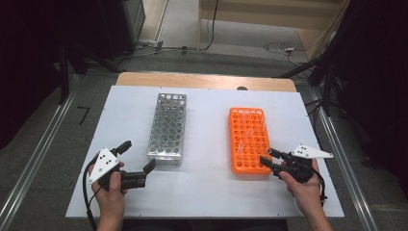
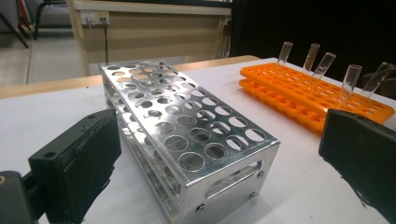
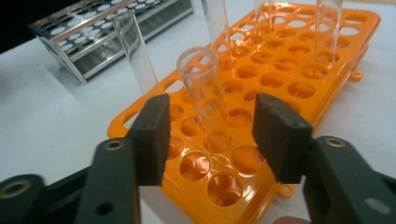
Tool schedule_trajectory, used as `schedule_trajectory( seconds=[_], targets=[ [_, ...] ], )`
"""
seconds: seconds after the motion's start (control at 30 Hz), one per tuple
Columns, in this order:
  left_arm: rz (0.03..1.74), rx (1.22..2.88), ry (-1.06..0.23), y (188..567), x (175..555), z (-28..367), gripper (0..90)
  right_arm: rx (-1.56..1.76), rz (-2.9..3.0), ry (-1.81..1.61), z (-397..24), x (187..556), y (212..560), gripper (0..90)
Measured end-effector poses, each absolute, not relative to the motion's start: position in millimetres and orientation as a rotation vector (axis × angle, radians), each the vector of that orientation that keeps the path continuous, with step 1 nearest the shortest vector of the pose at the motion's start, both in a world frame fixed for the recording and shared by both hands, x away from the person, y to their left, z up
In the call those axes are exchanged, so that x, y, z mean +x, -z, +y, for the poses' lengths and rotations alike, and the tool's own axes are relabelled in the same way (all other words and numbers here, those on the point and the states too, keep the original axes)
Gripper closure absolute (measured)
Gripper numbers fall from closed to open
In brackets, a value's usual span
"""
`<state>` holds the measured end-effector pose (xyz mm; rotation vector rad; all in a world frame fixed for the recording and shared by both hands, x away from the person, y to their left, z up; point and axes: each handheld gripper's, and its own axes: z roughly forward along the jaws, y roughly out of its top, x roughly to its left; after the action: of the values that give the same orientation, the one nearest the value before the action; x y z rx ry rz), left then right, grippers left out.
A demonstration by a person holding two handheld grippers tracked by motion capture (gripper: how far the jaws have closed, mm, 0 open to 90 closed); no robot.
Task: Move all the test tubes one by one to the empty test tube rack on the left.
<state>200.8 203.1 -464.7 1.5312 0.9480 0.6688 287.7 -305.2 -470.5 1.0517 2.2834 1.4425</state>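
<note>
The right gripper (image 3: 209, 135) has its fingers (image 3: 152, 133) on either side of a clear tube (image 3: 203, 100) standing in the orange rack (image 1: 248, 139). A gap shows on both sides of the glass, so the pads are not pinching it yet. In the high view this tube sits near the rack's 4 o'clock corner, next to the right gripper (image 1: 266, 160).

To do this well, I would centre the tube between the pads before closing, so neither pad shoves it sideways in its hole. Grip below the rim, on the straight wall, with light pressure: glass is slick and brittle. Then lift straight up until the bottom clears the hole.

Another tube (image 3: 135, 56) stands just beside at about 10 o'clock in the right gripper view, and more rise behind at 12 o'clock. The left pad has little spare room there, so any swing should go back toward the person, where the counter (image 1: 207, 183) lies bare.

The steel rack (image 1: 167, 129) stands at 9 o'clock from the orange one, well apart, with open counter between them for carrying a tube across. Its holes look empty.

The left gripper (image 1: 137, 163) waits at the steel rack's near end, at about 7 o'clock, fingers (image 2: 79, 168) spread wide and holding nothing. The orange rack's near end lies fairly close to the counter's front edge.
</note>
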Motion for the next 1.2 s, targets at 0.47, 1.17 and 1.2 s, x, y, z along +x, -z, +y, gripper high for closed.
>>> schedule_trajectory(
  seconds=[0.47, 1.17, 1.2],
  targets=[
    [0.932, 1.548, -0.648, 465.4, 200.9, 196.1, 0.0, 1.066, 2.259, -1.377, -296.9, 291.2, 483.0, 69.8],
    [0.895, 1.577, -0.612, 463.5, 200.0, 185.1, 0.0, 1.03, 2.19, -1.389, -292.2, 285.9, 476.5, 74.2],
    [0.897, 1.575, -0.614, 463.2, 199.7, 184.5, 0.0, 1.032, 2.185, -1.39, -292.6, 284.8, 474.0, 74.1]
  ],
)
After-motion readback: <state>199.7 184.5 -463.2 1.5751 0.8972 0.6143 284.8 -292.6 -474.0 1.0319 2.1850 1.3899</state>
